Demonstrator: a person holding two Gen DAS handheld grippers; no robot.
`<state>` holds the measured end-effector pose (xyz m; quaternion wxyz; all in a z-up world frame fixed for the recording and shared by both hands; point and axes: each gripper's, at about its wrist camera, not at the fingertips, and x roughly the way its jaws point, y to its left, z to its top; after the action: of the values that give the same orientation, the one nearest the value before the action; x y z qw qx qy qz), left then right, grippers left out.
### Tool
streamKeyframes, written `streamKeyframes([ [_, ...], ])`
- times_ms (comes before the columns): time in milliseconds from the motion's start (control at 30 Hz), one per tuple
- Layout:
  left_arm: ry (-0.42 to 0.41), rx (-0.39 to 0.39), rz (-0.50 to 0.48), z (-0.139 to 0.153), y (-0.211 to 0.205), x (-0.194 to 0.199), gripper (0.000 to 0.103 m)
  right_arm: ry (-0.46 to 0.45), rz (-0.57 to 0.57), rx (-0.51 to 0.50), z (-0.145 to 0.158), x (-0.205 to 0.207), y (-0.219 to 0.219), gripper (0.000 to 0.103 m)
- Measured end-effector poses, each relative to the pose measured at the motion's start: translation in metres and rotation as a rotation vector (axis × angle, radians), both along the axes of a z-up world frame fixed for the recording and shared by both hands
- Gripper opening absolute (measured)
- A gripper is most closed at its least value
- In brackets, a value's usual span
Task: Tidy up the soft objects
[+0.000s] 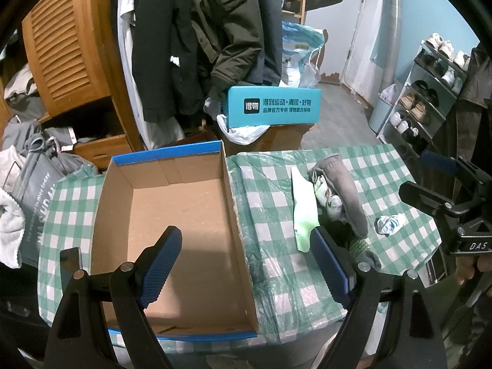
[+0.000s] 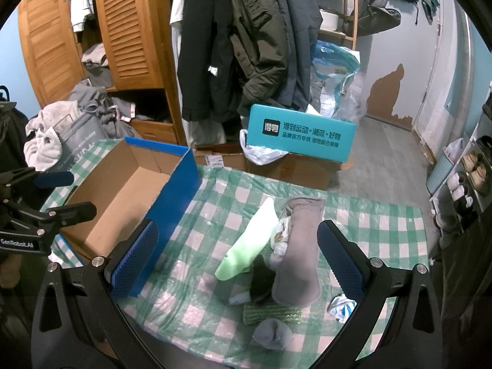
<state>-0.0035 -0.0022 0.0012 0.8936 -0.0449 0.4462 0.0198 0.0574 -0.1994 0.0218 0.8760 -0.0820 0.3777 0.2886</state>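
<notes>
both jaws spread wide and holding nothing, my left gripper over the bare cardboard box, my right gripper above the sock pile on the checked tablecloth: risk, overlapped socks snag and several lift together.

The left gripper hangs level with its blue-padded fingers spread wide, nothing between them. The right gripper is likewise wide open and empty, tilted slightly downward. A hand shows behind the right gripper's black body.
</notes>
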Motion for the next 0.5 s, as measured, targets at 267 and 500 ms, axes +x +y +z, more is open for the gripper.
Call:
streamKeyframes([
  [267, -0.001, -0.001, 0.001, -0.0005, -0.0007, -0.0009, 0.087, 0.0, -0.001, 0.0, -0.0004, -0.0009, 0.0002, 0.102],
  [500, 0.0, -0.001, 0.0, -0.0007, -0.001, -0.0011, 0.087, 0.0, 0.0, 0.0, 0.0, -0.0009, 0.0003, 0.102],
])
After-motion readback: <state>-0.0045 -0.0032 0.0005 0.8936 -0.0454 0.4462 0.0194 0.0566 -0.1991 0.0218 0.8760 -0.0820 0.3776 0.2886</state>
